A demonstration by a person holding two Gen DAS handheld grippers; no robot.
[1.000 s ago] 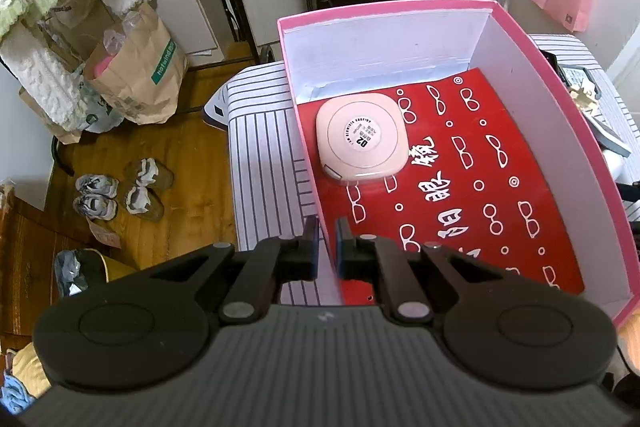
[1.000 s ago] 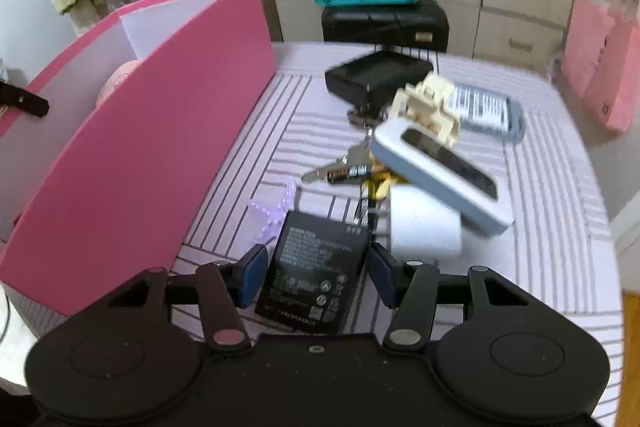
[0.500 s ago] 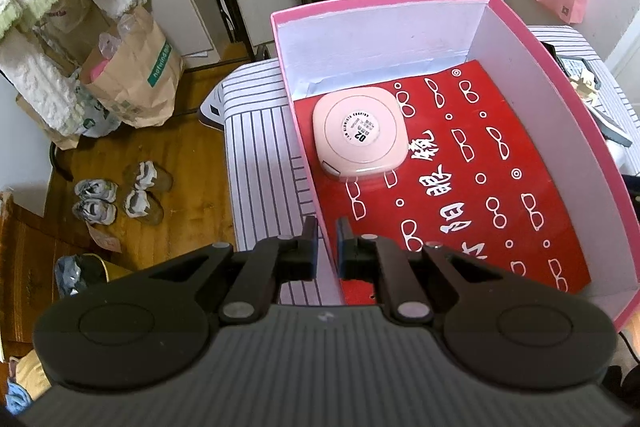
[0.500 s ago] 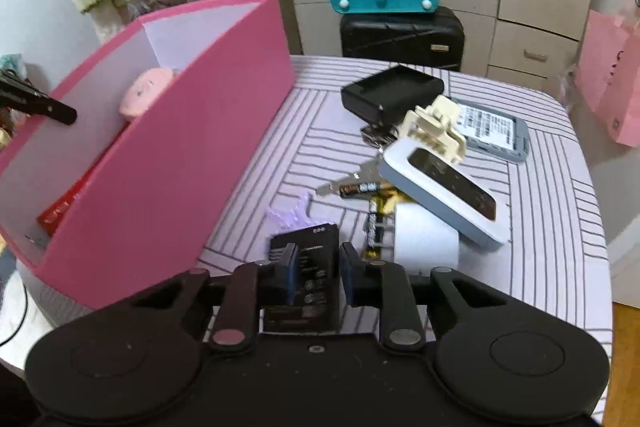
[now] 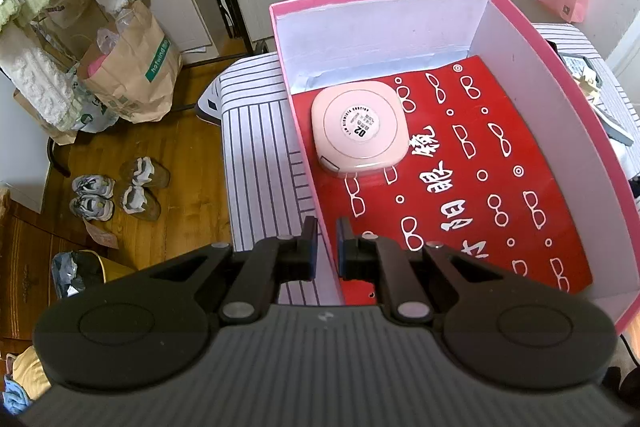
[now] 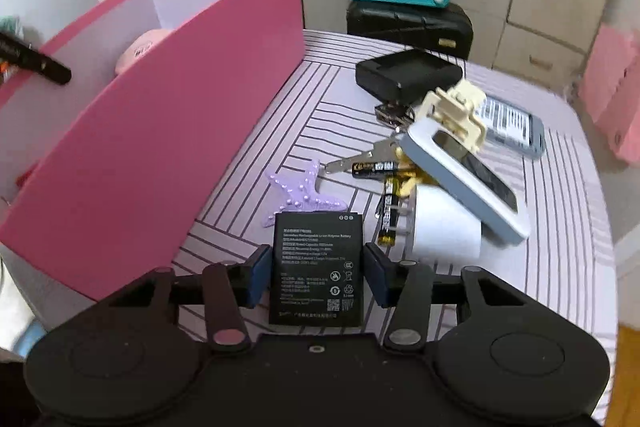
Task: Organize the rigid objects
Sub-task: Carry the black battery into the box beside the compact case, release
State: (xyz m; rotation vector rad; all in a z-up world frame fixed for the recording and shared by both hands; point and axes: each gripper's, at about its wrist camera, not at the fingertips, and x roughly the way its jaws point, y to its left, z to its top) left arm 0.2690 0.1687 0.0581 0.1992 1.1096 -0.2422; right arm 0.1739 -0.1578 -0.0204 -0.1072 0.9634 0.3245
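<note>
L gripper (image 5: 323, 245) clamped on near-left wall of pink box (image 5: 576, 131), one pad outside, one inside. Box at table's left edge, on striped cloth (image 5: 256, 147). Inside box: red glasses-print sheet (image 5: 472, 163) over the floor; pink square case (image 5: 360, 129) lying at far-left corner, against left wall.

R gripper (image 6: 316, 273) w/ jaws opening, black phone battery (image 6: 316, 267) between them, label up; pads just beside its long edges, not pressing. Battery near table's front edge, just right of box's pink outer wall. Purple starfish (image 6: 298, 191) touching battery's far-left corner. Further right, mid-table heap: keys (image 6: 352, 159), AA cells (image 6: 376, 169), white charger plug (image 6: 444, 231), grey-white power bank (image 6: 464, 179) tilted on top, cream hair claw (image 6: 456, 115) behind it. Black charger cradle (image 6: 408, 73) toward far edge. Grey labelled device (image 6: 512, 123) toward right edge.
</note>
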